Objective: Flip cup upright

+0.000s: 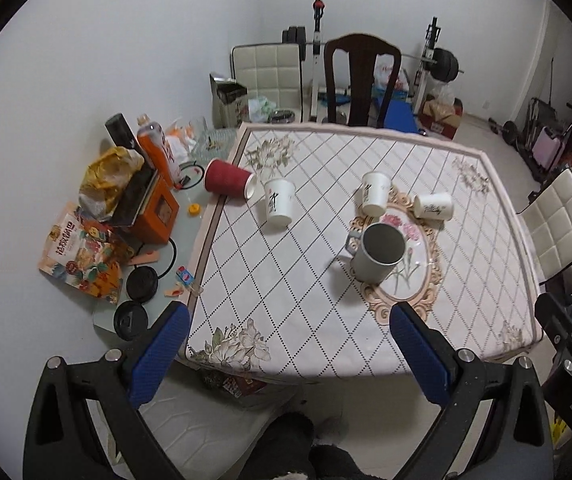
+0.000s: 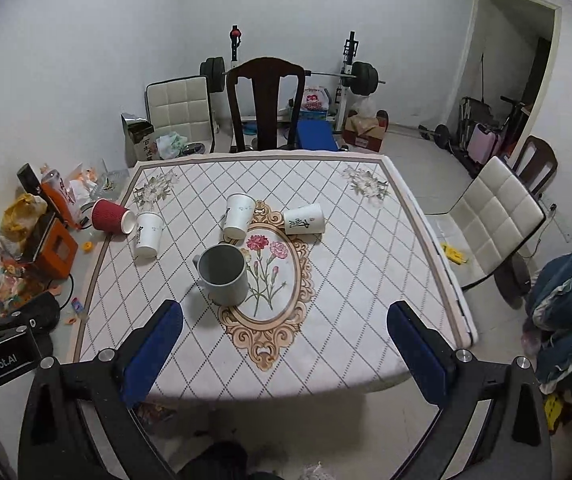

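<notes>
A grey mug (image 1: 377,253) (image 2: 224,275) stands upright near the middle of the table. Two white paper cups (image 1: 279,202) (image 1: 375,193) stand upright behind it, also in the right wrist view (image 2: 149,234) (image 2: 238,216). A third white paper cup (image 1: 433,205) (image 2: 304,219) lies on its side at the right. A red paper cup (image 1: 229,178) (image 2: 111,216) lies on its side at the table's left edge. My left gripper (image 1: 286,344) and right gripper (image 2: 286,344) are both open and empty, held above the table's near edge.
The table (image 1: 286,300) has a patterned cloth. Snack bags, an orange box (image 1: 158,216), a bottle and lids crowd its left strip. Chairs stand behind (image 1: 360,80) and to the right (image 2: 494,220). A weight bench is at the back. Blue bedding (image 2: 566,312) lies at right.
</notes>
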